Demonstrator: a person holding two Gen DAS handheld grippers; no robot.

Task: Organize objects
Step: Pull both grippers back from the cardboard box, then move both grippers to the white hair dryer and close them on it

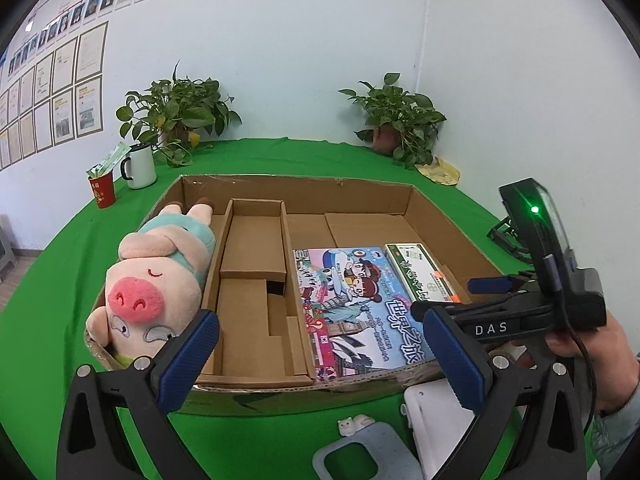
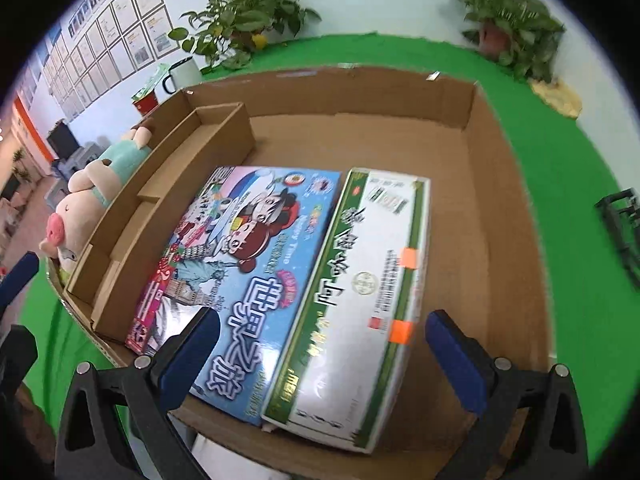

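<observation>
Nearest the viewer, a small white cat figure (image 1: 354,425) and pale plastic items (image 1: 434,424) lie on the green surface (image 1: 60,288) outside the cardboard tray (image 1: 296,186), apparently not yet sorted; both the left gripper (image 1: 320,354) and the right gripper (image 2: 322,346) are spread apart and hold nothing. Beyond them, the green-and-white box (image 2: 360,292) lies flat just ahead of the right gripper, touching the blue game box (image 2: 256,248) in the tray's right compartment, while the plush pig (image 1: 154,276) fills the left one and the middle one is empty, so the task appears well advanced.

Left claw (image 1: 320,356) and right claw (image 2: 320,354), both agape.
</observation>
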